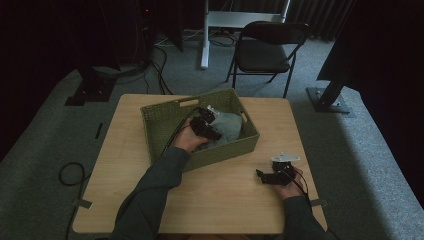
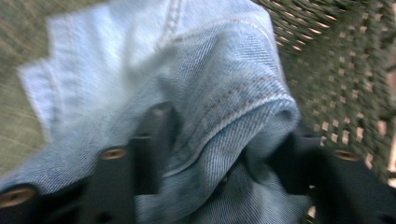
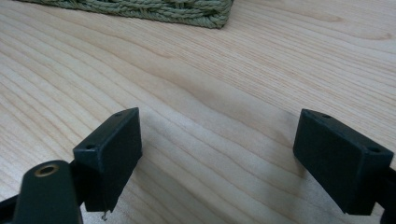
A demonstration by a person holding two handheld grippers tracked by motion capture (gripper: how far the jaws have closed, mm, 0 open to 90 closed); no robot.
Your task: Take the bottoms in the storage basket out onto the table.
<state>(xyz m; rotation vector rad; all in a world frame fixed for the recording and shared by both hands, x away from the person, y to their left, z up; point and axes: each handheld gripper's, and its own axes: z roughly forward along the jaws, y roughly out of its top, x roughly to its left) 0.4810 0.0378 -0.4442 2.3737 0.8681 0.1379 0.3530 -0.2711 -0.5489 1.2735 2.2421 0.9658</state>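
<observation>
A: Nearest the lens, your left gripper point(image 2: 219, 158) is sitting down in the denim point(image 2: 196, 84), a thick seamed fold bunched between its jaws. You are clenching on that fold, from the way the cloth bulges around the pads.

B: And where is the denim lying?

A: Inside the green woven basket point(image 1: 250, 145), toward its right half, on the wooden table point(image 1: 220, 200). It is looking soft and floppy, middling in weight, not fragile and not slippery. I am judging that it will sag and trail when you lift, so a hemmed or doubled edge, like the one you are on, is the better hold.

B: What is the other hand doing?

A: Your right gripper point(image 1: 272, 176) is resting near the table's right edge, well apart from the basket, jaws spread wide over bare wood and grasping nothing.

B: Counts, biggest first?

A: One table, one folding chair point(image 1: 267, 50) beyond it, one basket, one denim piece, two grippers.
</observation>
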